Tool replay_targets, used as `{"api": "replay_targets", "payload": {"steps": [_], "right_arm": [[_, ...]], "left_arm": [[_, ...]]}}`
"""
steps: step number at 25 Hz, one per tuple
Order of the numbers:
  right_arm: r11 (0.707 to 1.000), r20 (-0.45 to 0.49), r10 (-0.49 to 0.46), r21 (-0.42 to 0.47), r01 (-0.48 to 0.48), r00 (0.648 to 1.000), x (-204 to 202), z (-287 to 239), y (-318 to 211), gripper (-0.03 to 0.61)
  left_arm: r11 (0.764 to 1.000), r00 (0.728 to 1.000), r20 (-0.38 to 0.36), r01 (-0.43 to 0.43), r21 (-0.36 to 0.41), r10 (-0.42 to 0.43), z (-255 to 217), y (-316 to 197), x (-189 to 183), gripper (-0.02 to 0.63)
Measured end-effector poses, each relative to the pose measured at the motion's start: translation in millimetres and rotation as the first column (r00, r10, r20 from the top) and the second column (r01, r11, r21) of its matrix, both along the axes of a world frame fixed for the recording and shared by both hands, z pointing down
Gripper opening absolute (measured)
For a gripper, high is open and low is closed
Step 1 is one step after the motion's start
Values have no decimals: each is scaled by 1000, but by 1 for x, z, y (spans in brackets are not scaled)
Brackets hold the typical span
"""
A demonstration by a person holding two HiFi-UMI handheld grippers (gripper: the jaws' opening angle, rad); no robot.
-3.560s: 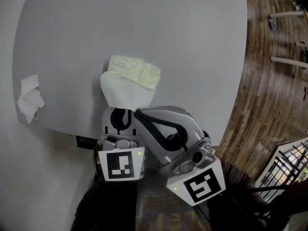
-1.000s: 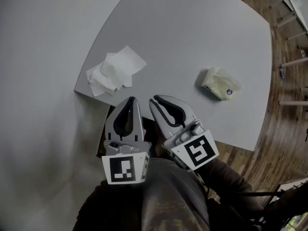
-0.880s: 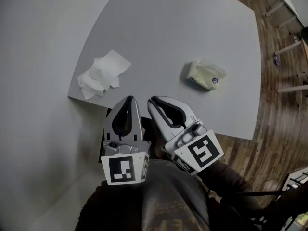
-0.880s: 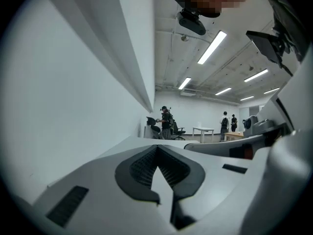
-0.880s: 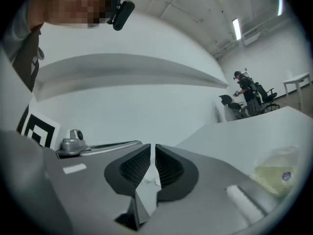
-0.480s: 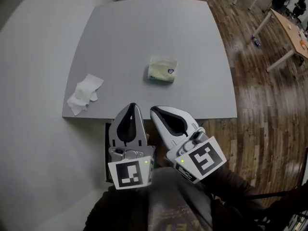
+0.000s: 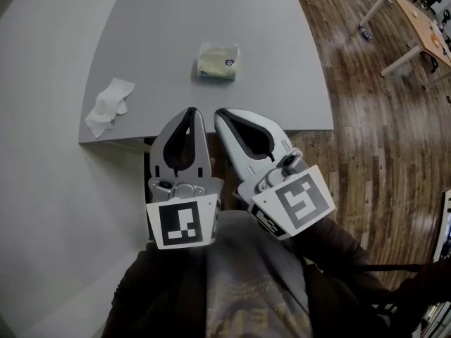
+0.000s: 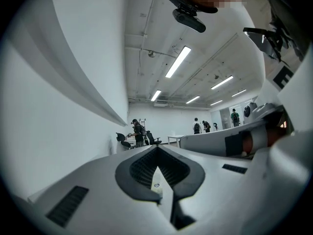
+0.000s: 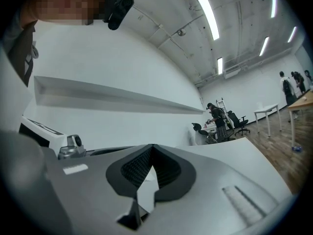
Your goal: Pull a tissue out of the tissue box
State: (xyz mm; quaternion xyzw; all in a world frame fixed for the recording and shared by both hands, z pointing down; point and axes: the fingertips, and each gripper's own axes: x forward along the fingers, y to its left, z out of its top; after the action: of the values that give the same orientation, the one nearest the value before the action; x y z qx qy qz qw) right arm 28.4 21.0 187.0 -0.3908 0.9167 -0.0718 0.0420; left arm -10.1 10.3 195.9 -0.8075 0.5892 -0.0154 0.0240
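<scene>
The tissue box is a soft, pale yellow pack (image 7: 217,60) lying on the grey table (image 7: 282,83) near its middle. Loose white tissues (image 7: 106,106) lie crumpled by the table's front left corner. My left gripper (image 7: 192,111) and right gripper (image 7: 218,113) are side by side close to my body, at the table's near edge and well short of the pack. Both are shut with nothing between their jaws. In the left gripper view the left gripper (image 8: 157,151) points level across the room. The right gripper (image 9: 151,148) does the same in the right gripper view.
Wooden floor (image 7: 373,153) lies right of the table, with other tables (image 7: 416,20) at the far right. A pale wall (image 7: 42,189) runs along the left. People (image 8: 135,131) and office chairs (image 9: 237,119) are far off in the room.
The tissue drawn up from the pack earlier now lies with the loose ones at the left. Both grippers have pulled back from the table toward my body and risen.
</scene>
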Motion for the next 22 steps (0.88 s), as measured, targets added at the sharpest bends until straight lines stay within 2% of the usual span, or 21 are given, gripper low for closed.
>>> {"api": "replay_targets", "payload": {"steps": [5, 13, 22], "right_arm": [[999, -30, 23, 26, -22, 999, -14, -6, 3, 0], [998, -54, 20, 55, -17, 998, -31, -14, 12, 0], [997, -82, 27, 77, -21, 996, -30, -20, 22, 0]], "left_arm": [[999, 999, -8, -42, 18, 42, -9, 5, -6, -2], [998, 998, -31, -47, 46, 49, -18, 13, -21, -1], [996, 997, -42, -69, 63, 72, -24, 19, -17, -2]]}}
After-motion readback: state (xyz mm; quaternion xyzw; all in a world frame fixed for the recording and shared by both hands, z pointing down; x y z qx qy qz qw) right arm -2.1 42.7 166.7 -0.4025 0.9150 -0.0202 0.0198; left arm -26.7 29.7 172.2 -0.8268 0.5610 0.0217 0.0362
